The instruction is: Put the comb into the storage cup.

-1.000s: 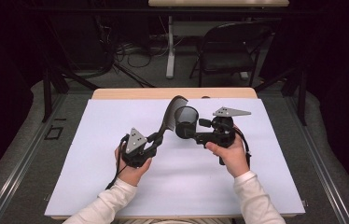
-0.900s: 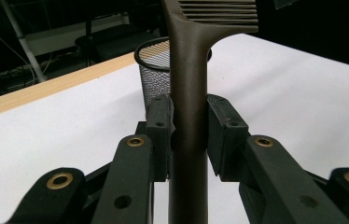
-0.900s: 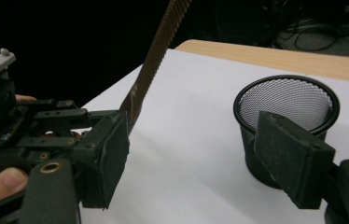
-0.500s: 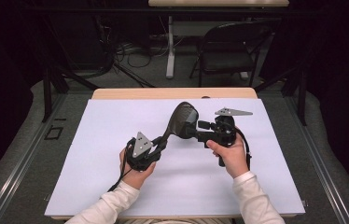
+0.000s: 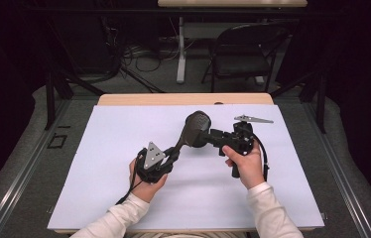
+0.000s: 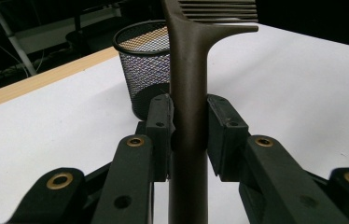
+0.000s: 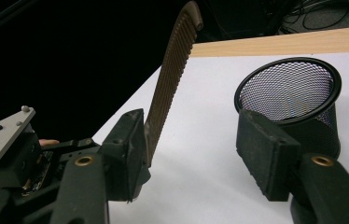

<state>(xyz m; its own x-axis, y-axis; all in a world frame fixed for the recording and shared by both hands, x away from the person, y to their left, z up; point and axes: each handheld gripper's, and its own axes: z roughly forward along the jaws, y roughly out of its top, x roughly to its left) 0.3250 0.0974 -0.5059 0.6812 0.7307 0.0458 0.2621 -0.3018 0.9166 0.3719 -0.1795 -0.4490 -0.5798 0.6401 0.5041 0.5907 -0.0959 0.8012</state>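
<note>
Brown comb (image 6: 189, 93) stays clamped in the left claw (image 6: 189, 135); the right claw (image 7: 200, 149), empty, has just been closing beside the mesh cup (image 7: 289, 100), now upright.

A lab or recording studio, dark curtained walls around, a work table (image 5: 124, 208) covered with white sheet, loose cables (image 5: 144, 54) on grey carpet floor, a folding chair (image 5: 245, 54) behind, a second desk (image 5: 233, 4) at the back

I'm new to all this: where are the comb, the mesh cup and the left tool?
comb (image 6: 189, 84): left gripper view, its handle.
mesh cup (image 7: 287, 91): right gripper view, inner wall.
left tool (image 6: 189, 128): left gripper view, between its fingertips, clamping the handle.
</note>
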